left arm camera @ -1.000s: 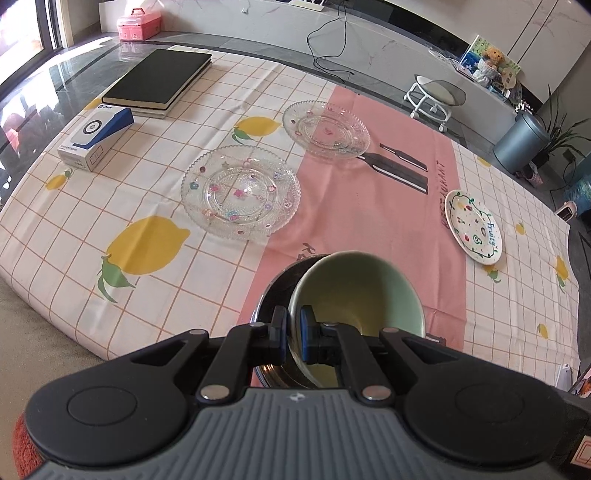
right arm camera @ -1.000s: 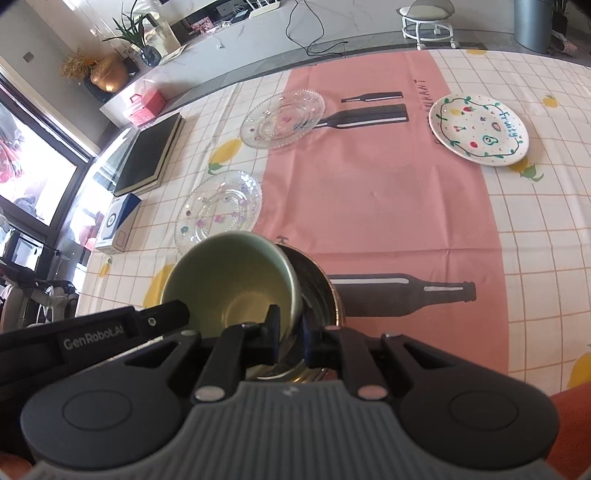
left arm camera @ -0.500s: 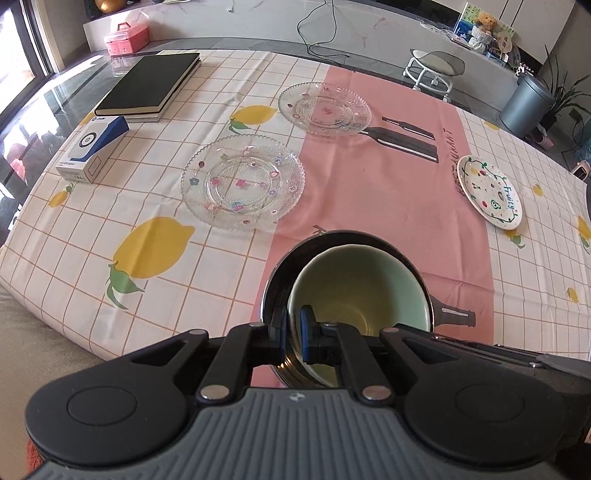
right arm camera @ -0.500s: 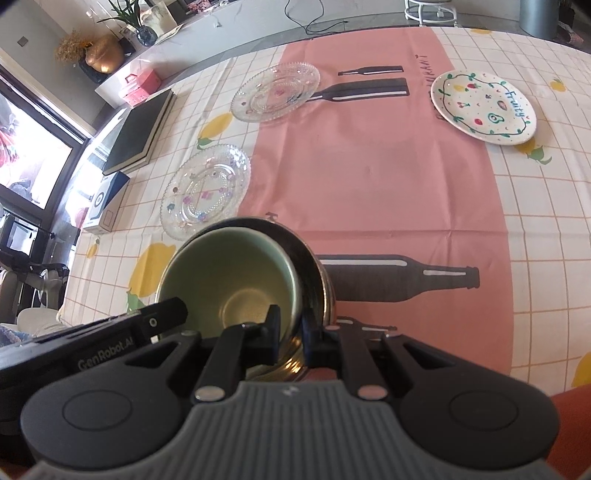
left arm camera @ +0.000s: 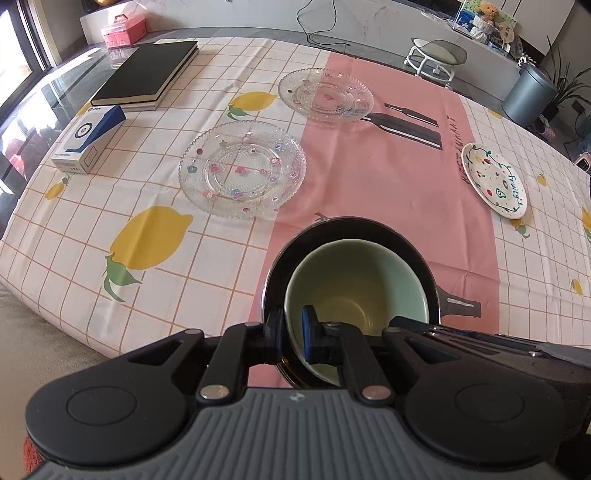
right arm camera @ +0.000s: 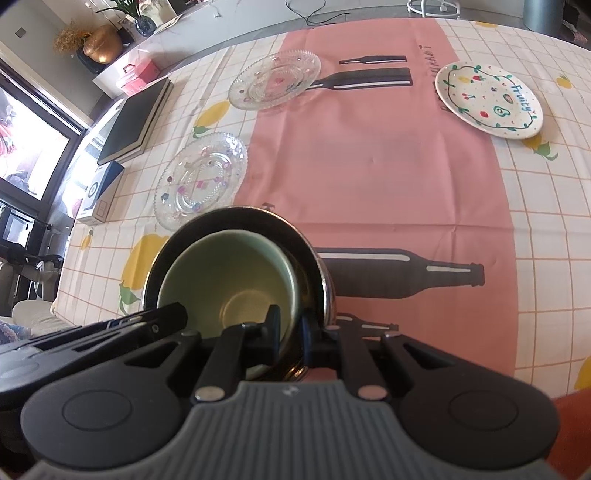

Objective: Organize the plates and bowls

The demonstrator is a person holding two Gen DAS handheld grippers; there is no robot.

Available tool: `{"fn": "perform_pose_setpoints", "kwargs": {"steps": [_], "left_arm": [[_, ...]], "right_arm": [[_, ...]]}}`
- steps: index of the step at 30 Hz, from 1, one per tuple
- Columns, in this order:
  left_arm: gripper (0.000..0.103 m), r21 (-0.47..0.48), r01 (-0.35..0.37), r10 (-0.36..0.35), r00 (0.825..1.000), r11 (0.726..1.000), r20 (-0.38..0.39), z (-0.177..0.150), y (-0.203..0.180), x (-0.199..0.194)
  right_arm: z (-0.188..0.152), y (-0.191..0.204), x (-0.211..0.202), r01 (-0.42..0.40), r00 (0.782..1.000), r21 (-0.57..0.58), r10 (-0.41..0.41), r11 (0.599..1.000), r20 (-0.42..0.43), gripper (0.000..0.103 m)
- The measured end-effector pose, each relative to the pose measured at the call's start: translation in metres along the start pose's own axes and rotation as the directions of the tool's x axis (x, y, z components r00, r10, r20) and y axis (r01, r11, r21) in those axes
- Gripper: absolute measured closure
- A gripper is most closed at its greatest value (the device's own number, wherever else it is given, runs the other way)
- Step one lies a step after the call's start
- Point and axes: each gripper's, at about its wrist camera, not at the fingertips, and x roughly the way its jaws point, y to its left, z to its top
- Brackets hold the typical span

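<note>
A green bowl (left arm camera: 354, 284) sits inside a larger dark metal bowl (left arm camera: 314, 236) near the table's front edge. My left gripper (left arm camera: 293, 332) is shut on the green bowl's near-left rim. My right gripper (right arm camera: 290, 334) is shut on the near-right rims of the green bowl (right arm camera: 225, 280) and the metal bowl (right arm camera: 258, 221) together. Two clear glass plates (left arm camera: 242, 170) (left arm camera: 325, 94) lie to the far left. A white painted plate (left arm camera: 493, 181) lies at the right.
A black book (left arm camera: 147, 72) and a blue-white box (left arm camera: 88, 138) lie at the far left. A pink box (left arm camera: 123, 29) stands beyond the table. A stool (left arm camera: 436, 55) and a grey bin (left arm camera: 528, 94) stand behind.
The green bowl was tilted above the metal bowl; it has dropped lower and now sits nested inside it. Both grippers keep their grips.
</note>
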Motion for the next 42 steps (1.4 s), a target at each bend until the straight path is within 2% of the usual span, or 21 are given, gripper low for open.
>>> {"fn": "perform_pose_setpoints", "kwargs": {"steps": [7, 15, 18, 21, 27, 31, 34, 42], "left_arm": [[0.088, -0.022, 0.028, -0.029, 1.0, 0.999, -0.01, 0.004, 0.006, -0.003], [0.086, -0.037, 0.06, -0.06, 0.998, 0.998, 0.012, 0.009, 0.011, -0.014], [0.086, -0.049, 0.081, -0.079, 0.996, 0.996, 0.029, 0.011, 0.015, -0.021], [0.085, -0.043, 0.107, -0.104, 0.993, 0.993, 0.06, 0.015, 0.018, -0.03], [0.077, -0.042, 0.161, -0.155, 0.981, 0.986, 0.12, 0.032, 0.028, -0.044], [0.077, -0.016, 0.146, -0.142, 0.976, 0.989, 0.162, 0.049, 0.033, -0.047], [0.077, -0.001, 0.107, -0.105, 0.977, 0.994, 0.184, 0.065, 0.038, -0.045], [0.077, 0.029, 0.034, -0.039, 0.978, 0.999, 0.206, 0.105, 0.055, -0.027]], "right_arm": [[0.003, 0.003, 0.0, 0.009, 1.0, -0.008, -0.009, 1.0, -0.014, 0.091], [0.006, 0.009, -0.011, 0.009, 1.0, -0.025, -0.009, 1.0, 0.005, 0.077], [0.006, 0.01, -0.019, 0.011, 1.0, -0.031, -0.011, 0.999, 0.028, 0.075], [0.008, 0.012, -0.03, 0.012, 0.998, -0.049, -0.008, 0.999, 0.067, 0.067], [0.019, 0.018, -0.051, -0.015, 0.989, -0.123, 0.032, 0.992, 0.141, 0.062], [0.033, 0.022, -0.054, -0.024, 0.982, -0.173, 0.056, 0.985, 0.181, 0.061], [0.047, 0.027, -0.054, -0.02, 0.977, -0.198, 0.061, 0.98, 0.206, 0.061], [0.091, 0.039, -0.026, -0.026, 0.978, -0.221, 0.07, 0.975, 0.194, 0.061]]}}
